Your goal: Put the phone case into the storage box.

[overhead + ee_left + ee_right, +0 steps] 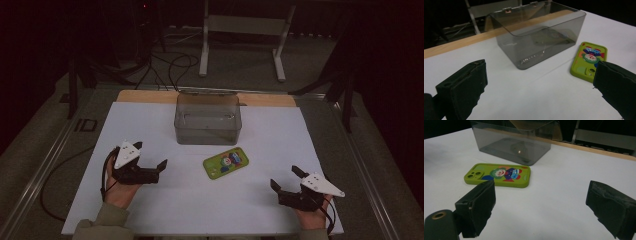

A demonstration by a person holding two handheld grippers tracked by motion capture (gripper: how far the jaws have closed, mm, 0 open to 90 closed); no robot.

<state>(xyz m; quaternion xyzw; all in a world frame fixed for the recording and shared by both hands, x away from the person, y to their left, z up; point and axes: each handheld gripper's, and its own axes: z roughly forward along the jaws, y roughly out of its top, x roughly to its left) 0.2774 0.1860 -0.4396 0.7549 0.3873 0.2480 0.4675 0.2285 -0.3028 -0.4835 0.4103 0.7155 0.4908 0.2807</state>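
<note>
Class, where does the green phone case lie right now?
In the high view, the green phone case lies flat on the white table, just before the smoky plastic box.

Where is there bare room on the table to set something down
Bare white surface lies between the left gripper and right gripper, and beside the clear box. Tightest between box and green phone case.

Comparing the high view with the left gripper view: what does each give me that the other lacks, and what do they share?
High view alone: both tools at once, the left tool and right tool, each open and resting on the white sheet either side of the phone case, plus the floor and a white frame behind the table. Left gripper view alone: close detail of the clown picture on the green phone case and the hinges on the box's far rim. Shared: the smoky clear box, the case lying apart from it, the wooden table edge.
</note>
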